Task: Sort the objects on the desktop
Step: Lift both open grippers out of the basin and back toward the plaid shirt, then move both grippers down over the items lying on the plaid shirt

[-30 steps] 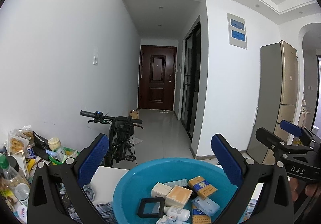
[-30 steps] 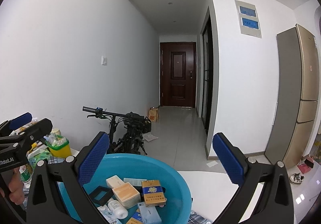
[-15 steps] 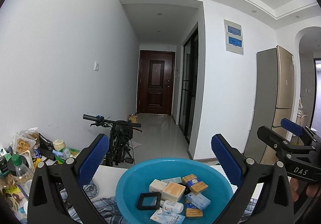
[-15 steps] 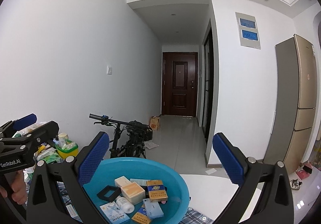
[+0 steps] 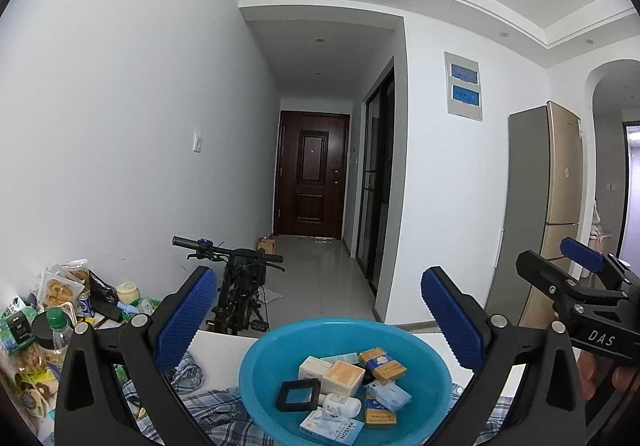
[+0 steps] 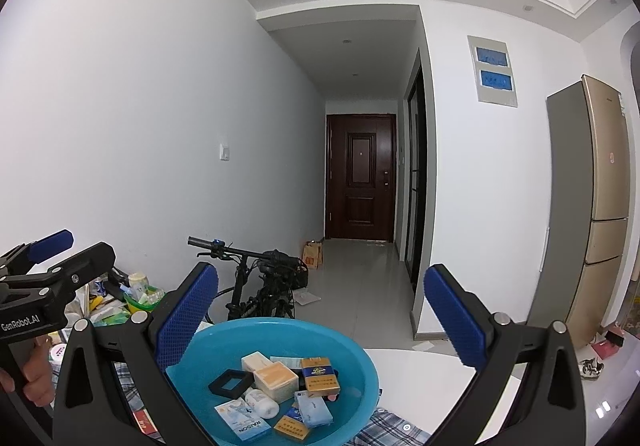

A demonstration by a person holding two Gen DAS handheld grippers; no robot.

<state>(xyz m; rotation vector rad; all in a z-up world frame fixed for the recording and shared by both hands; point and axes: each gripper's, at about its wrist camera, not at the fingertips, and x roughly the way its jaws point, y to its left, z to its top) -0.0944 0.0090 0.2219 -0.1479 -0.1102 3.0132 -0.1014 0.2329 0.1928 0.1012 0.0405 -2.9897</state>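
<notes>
Both grippers were up off the table, fingers spread wide, nothing between them: left gripper (image 5: 320, 322), right gripper (image 6: 320, 320). The sorting targets sat in the blue basin (image 5: 256, 366), which rested on a plaid cloth (image 5: 208, 406) near the table's front edge: a black square frame box (image 5: 298, 395), a tan box (image 5: 343, 378), a cream box (image 5: 315, 367), an orange cigarette pack (image 5: 382, 360), a small white bottle (image 5: 340, 403) lying on its side, a RAISON carton (image 5: 332, 426) and a few more packs partly overlapped. Snack clutter (image 5: 52, 310) was piled at the table's left edge. My read: nothing had been picked, so the step was choosing a first item. I'd have gone for the orange pack, since it lay on top with free long sides; come down steeply, straddle the narrow width, and stay off the basin wall. The bottle would likely roll, so I'd have left it until its neighbours were out.
</notes>
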